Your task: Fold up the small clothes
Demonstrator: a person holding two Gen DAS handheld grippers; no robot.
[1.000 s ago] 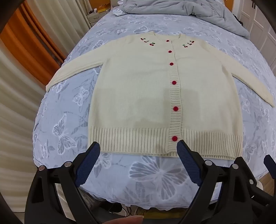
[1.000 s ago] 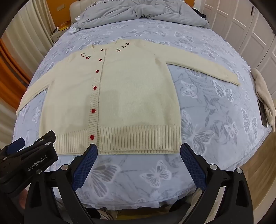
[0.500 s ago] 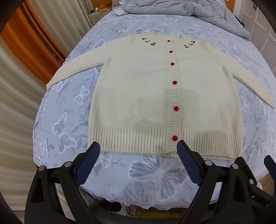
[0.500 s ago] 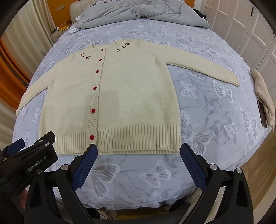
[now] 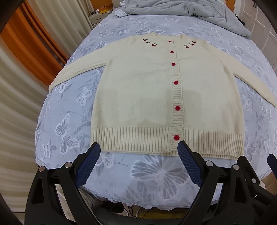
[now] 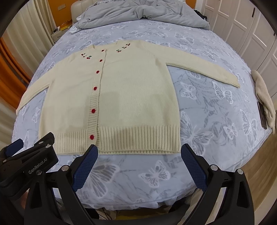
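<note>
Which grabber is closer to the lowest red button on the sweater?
Left. The left gripper has one finger right beside the lowest red button. The right gripper sits further right along the hem; its nearest finger is below the button, apart from it.

In the left wrist view the cardigan (image 5: 138, 97) loses the cuff of its right-hand sleeve at the picture's edge, and the left gripper (image 5: 138, 162) covers part of the hem. The gray blanket (image 5: 187, 10) runs off the top. In the right wrist view a dark flat thing (image 6: 261, 116) lies half under a beige cloth (image 6: 264, 97); what it is cannot be told.
</note>
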